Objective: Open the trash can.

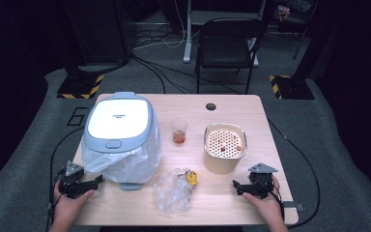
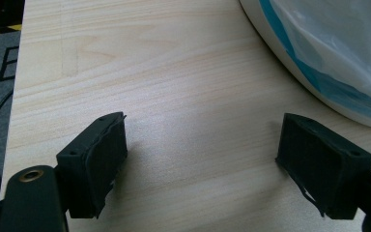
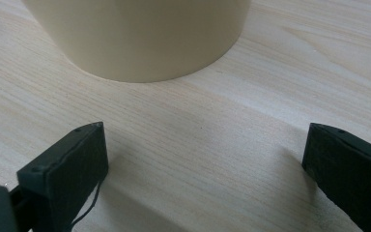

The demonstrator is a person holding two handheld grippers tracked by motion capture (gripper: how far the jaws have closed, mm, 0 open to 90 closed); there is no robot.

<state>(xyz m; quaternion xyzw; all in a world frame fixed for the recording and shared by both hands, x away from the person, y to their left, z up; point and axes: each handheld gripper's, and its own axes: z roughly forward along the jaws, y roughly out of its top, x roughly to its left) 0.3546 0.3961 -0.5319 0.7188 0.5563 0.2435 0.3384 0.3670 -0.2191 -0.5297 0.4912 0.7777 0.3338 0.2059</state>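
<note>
Both grippers rest low at the near edge of the table (image 1: 232, 104), one at each corner. Left gripper (image 1: 98, 180): jaws spread wide, nothing between them but bare wood (the left gripper view confirms this). Right gripper (image 1: 235, 185): likewise released, empty, jaws far apart.

Nearest to the left gripper is the bin (image 1: 119, 140), its grey lid shut and a clear liner bulging out under the rim; in the left gripper view its rounded base (image 2: 290, 53) lies just ahead and to one side. Nearest to the right gripper is the cream pot (image 1: 224, 147) with a perforated insert, a few dark bits lying on it; its wall (image 3: 140, 34) stands close in front of the jaws. Between the two lie a crumpled clear bag (image 1: 173, 191) with something yellow at its top, and farther back a small cup (image 1: 179, 131) holding reddish liquid.

Risks, as judged:
- Liner is slack and slippery; a pinch on film alone would likely tear it or drag the bin.
- Pot is wide; a grip on its rim could tip it and scatter the bits.
- Cup stands between bin and pot; a reach across the middle could knock it and spill.
- Clear bag is hard to see against wood, so a jaw may snag it.
</note>
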